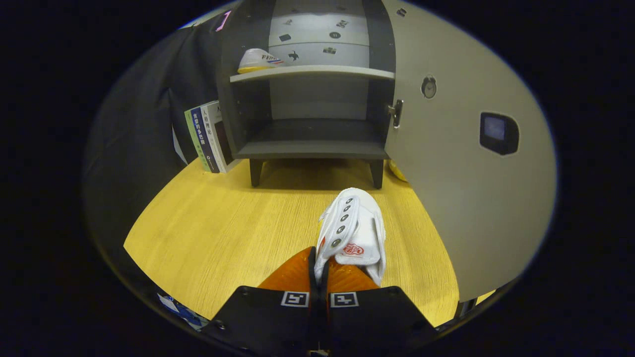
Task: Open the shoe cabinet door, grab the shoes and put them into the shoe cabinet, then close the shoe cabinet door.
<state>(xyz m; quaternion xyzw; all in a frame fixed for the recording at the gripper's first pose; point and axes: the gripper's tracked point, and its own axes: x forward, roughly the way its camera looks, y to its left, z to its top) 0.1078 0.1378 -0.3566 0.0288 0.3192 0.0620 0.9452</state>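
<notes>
The gripper (319,265), fingers pinching the white shoe (353,233) by its side wall, holds it above the table (213,233); the open shoe cabinet (312,144) lies at twelve o'clock, shoe's long axis pointing toward it.

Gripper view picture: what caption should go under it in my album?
The claw pinches a white shoe before the open cabinet, where another shoe sits on the upper shelf.

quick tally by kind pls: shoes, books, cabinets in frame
Shoes: 2, a white canvas shoe pinched in the orange-fingered gripper, a white sneaker on the upper shelf.
Books: 3, upright beside the cabinet.
Cabinets: 1, grey wooden shoe cabinet, door open.
Total: 6
</notes>
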